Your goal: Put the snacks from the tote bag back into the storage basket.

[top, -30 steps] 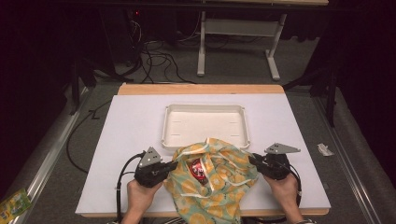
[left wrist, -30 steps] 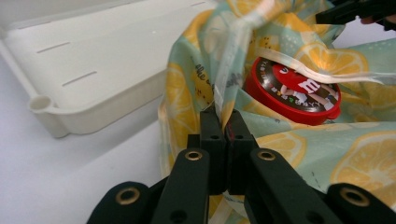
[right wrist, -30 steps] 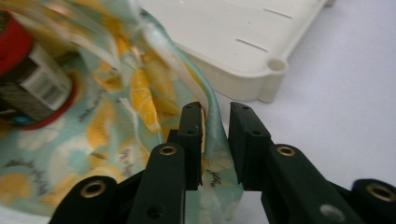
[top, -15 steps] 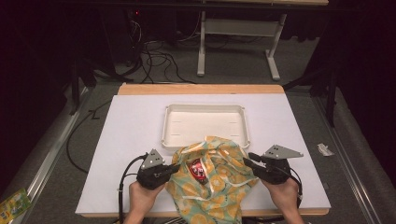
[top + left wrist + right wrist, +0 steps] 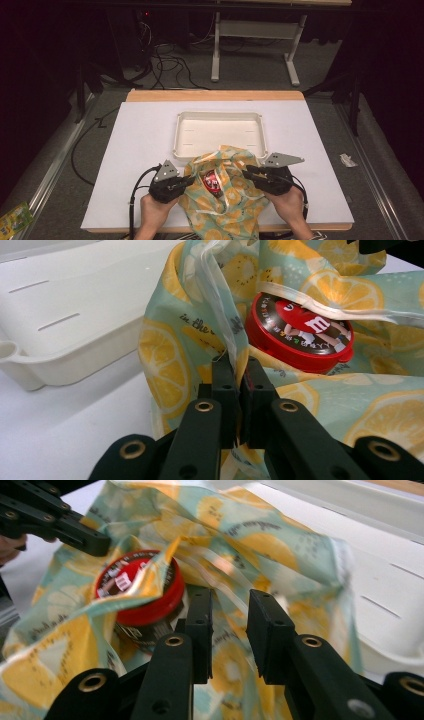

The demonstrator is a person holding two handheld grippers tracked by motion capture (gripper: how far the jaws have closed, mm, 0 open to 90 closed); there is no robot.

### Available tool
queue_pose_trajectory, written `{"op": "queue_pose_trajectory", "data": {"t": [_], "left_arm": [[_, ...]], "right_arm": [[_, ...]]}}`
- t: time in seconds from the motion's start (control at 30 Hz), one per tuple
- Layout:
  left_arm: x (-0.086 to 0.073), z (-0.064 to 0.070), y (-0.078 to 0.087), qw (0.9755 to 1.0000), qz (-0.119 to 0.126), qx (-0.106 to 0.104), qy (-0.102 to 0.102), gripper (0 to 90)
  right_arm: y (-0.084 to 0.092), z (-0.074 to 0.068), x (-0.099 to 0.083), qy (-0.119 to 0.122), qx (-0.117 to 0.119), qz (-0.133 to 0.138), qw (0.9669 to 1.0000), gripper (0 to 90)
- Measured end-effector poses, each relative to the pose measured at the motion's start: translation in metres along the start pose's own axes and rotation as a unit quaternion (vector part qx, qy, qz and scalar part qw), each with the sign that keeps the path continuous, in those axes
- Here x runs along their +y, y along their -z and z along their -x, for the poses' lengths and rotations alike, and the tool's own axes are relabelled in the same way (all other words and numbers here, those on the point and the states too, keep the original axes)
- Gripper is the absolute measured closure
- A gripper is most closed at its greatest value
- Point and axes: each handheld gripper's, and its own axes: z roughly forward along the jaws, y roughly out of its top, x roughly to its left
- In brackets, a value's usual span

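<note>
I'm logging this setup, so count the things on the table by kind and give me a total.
Trays: 1, the white tray.
Bags: 1, the lemon-print bag.
Tins: 1, the red tin inside the bag.
Grippers: 2, the left gripper pinching the bag's edge, and the right gripper.
Total: 5

White tray (image 5: 218, 132) on table (image 5: 140, 150), cables (image 5: 165, 62) on floor beyond
</note>
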Motion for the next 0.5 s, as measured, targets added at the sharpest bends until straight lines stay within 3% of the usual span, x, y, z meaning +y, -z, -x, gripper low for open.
{"op": "queue_pose_trajectory", "data": {"t": [0.5], "left_arm": [[0.001,-0.004,0.003,0.9998,0.01,0.016,0.008,75.3]], "right_arm": [[-0.029,-0.018,0.02,0.007,0.053,-0.009,0.9985,71.3]]}}
